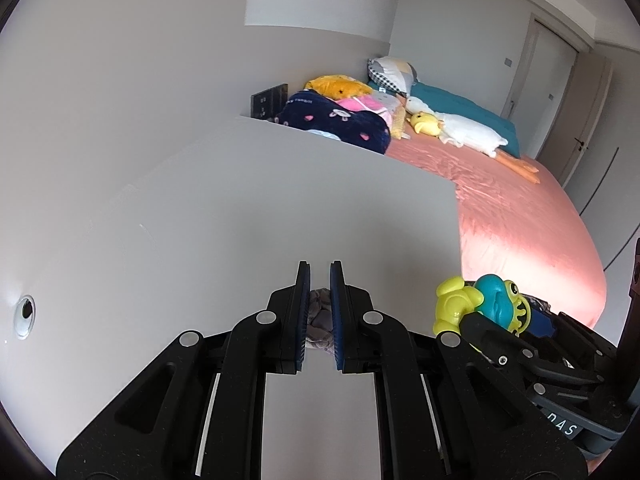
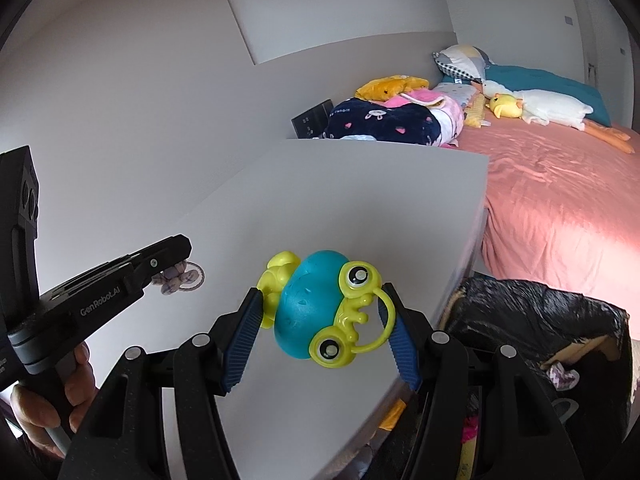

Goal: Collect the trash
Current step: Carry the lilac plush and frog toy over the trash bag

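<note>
Left gripper [image 1: 320,312] clamps a crumpled grey scrap [image 1: 319,322], mostly hidden between its fingers, above the white table [image 1: 240,208], while the right gripper [image 2: 320,328] grasps a frog toy [image 2: 320,304] lying crosswise, eyes rightward.

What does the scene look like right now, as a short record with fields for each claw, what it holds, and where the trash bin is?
left claw: shut on a small greyish-purple fabric item, just above the white tabletop
right claw: shut on a teal and lime frog toy, held over the tabletop's near edge
trash bin: box lined with a black bag, below the table's right side, beside the bed
bin contents: some items inside, not identifiable
bed: pink sheet with plush toys and pillows at the far end
</note>
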Demonstrator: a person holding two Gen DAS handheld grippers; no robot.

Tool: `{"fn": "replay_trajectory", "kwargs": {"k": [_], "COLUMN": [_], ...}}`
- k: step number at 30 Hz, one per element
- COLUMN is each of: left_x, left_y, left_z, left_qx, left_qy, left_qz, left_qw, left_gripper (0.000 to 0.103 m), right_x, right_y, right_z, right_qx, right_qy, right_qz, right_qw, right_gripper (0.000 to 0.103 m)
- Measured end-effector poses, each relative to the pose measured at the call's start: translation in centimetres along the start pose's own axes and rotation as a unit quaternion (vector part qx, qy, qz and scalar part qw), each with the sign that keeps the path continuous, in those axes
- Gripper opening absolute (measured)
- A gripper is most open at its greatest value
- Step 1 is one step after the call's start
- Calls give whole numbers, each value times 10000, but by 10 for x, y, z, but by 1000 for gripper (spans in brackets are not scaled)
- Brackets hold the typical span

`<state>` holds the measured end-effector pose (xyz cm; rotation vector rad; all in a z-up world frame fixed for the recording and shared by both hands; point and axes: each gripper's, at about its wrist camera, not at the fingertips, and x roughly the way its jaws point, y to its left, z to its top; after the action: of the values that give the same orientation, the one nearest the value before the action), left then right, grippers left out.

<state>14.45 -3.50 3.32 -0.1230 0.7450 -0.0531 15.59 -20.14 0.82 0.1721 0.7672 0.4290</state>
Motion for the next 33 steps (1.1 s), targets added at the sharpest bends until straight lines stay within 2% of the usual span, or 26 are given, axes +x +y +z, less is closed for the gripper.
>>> {"fn": "replay_trajectory", "kwargs": {"k": [15, 33], "left_x": [-12, 4], "left_y": [-49, -123], "left_z": [-19, -25], "left_qx": [278, 747], "left_qy": [25, 174], "left_qz": [-217, -678], "left_qw": [9994, 9947], "left_gripper": [9, 10], "right_x": [-44, -90], "right_y": [-38, -109], "right_z": [-25, -37], "right_qx": [248, 714], "right_qy": [-212, -456], "right_qz": [-155, -603], "right_qw": [9993, 9946], "right_gripper": [61, 61]}}
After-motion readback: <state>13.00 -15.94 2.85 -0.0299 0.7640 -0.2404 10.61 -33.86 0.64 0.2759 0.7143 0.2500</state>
